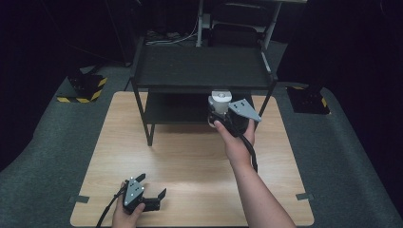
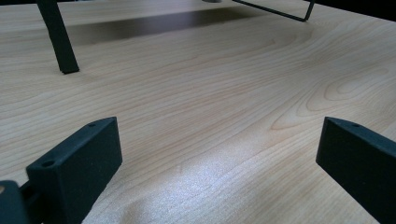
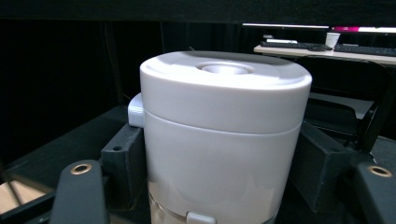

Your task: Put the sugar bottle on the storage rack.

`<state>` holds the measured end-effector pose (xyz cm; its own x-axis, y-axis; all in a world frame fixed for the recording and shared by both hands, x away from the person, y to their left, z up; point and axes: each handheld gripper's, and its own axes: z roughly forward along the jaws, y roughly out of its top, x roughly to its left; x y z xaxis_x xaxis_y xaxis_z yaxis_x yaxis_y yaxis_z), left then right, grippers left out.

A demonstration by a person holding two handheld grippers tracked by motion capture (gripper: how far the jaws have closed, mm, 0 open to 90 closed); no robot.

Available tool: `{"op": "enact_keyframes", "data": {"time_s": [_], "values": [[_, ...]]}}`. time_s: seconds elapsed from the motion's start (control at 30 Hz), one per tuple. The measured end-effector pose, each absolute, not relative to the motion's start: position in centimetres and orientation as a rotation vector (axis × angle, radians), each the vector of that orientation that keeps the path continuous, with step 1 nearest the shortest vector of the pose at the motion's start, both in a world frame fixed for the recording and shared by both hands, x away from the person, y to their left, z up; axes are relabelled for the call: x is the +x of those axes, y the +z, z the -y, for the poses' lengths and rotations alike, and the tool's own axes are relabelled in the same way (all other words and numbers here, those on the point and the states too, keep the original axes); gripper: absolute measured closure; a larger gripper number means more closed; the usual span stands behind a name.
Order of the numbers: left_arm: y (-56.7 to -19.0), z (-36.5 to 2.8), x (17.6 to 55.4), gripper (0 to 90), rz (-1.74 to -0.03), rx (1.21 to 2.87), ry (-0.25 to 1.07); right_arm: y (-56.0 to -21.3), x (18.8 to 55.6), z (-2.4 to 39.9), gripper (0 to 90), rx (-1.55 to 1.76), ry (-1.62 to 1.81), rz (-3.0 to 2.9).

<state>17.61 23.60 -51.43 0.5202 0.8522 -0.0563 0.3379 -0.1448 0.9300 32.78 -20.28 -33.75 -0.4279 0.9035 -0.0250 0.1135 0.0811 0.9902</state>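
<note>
White plastic canister (image 3: 224,140) with a lid and a little dimple in the top is what it's all about here, and the right gripper (image 1: 223,114) has it clamped between its two black jaws, one pressed against each side of the body just under the lid seam. From the high view the canister (image 1: 219,101) sits at about 12 o'clock from the right hand (image 1: 237,137), right at the front edge of the black two-tier shelf (image 1: 204,66), level with the gap between the top deck and the lower one. Can't really tell if it's resting on the lower tier or hanging in the air, the dark swallows that bit. Left gripper (image 1: 151,187) is parked way down at 7 o'clock on the wooden table (image 1: 190,156), jaws spread wide with nothing but bare wood grain between them. My read: this is the carry/place step at the shelf. Next move probably needs it kept upright, lid cleared under the top deck, then set flat on the lower tier before the jaws let go.
</note>
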Motion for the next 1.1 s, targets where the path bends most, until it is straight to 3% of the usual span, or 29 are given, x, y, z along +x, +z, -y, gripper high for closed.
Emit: {"op": "enact_keyframes", "data": {"time_s": [0.53,1.1], "values": [[-51.5,-23.7,17.6,0.5,-1.001,1.719,0.614,-35.6,36.4,19.3,30.1,1.018,1.419,-1.612],[-51.5,-23.8,17.6,0.5,-0.995,1.718,0.613,-36.6,37.3,18.3,30.0,1.012,1.408,-1.61]]}}
